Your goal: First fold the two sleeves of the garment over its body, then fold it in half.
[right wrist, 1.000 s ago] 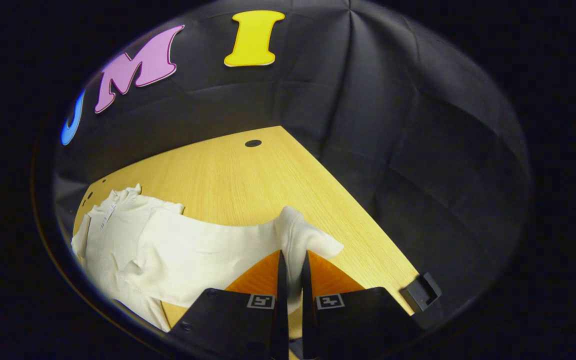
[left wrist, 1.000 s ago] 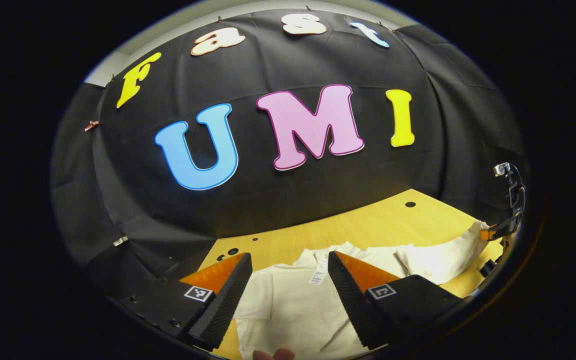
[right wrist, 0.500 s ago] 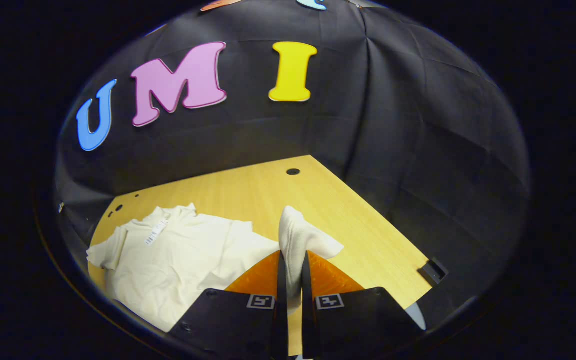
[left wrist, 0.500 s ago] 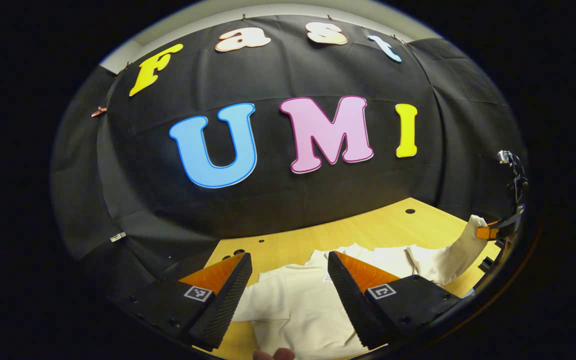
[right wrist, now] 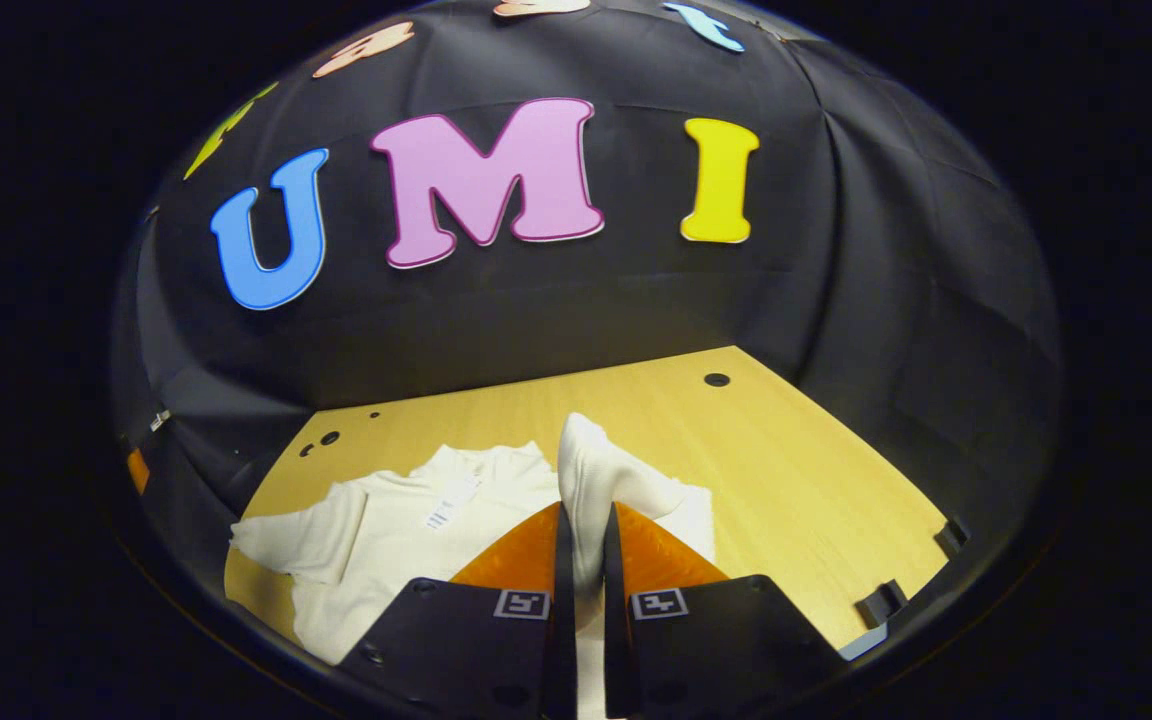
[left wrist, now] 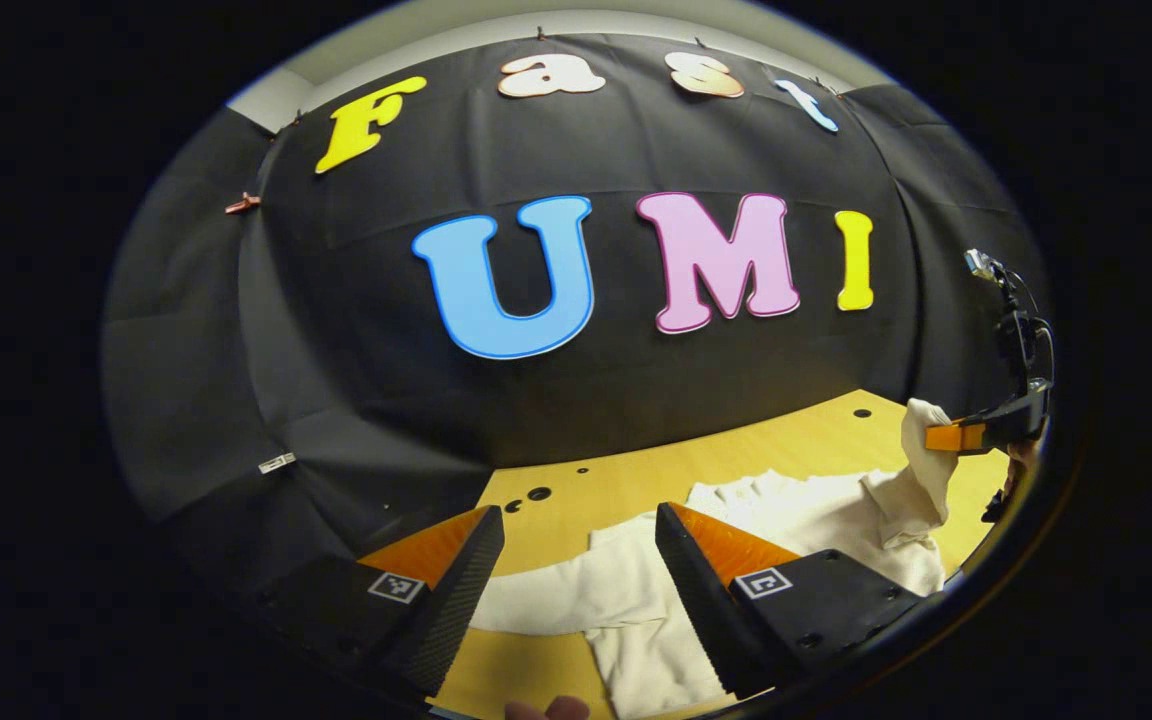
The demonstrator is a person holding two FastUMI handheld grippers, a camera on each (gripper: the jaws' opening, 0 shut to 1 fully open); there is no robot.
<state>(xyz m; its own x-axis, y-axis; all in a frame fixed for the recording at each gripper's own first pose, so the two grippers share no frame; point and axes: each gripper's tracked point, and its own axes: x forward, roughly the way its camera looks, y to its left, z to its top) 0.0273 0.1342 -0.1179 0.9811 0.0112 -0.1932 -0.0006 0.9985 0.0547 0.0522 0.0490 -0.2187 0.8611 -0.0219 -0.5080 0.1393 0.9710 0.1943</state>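
Garment (right wrist: pixel 406 530) on the table (right wrist: pixel 786 470): right tongs (right wrist: pixel 581 540) pinch one sleeve (right wrist: pixel 596 480) above the body (other sleeve unfolded); left tongs (left wrist: pixel 576 560) gape empty.

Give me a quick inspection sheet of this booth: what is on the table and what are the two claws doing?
Surface: wooden table, small holes near its far edge.
Job's things: cream garment lying flat; right sleeve lifted, left sleeve spread out flat.
Clutter: nothing seen.
Grippers: right gripper clamped on the right sleeve; left gripper open above the left sleeve.
Cables: nothing seen.
Surroundings: black cloth wall.
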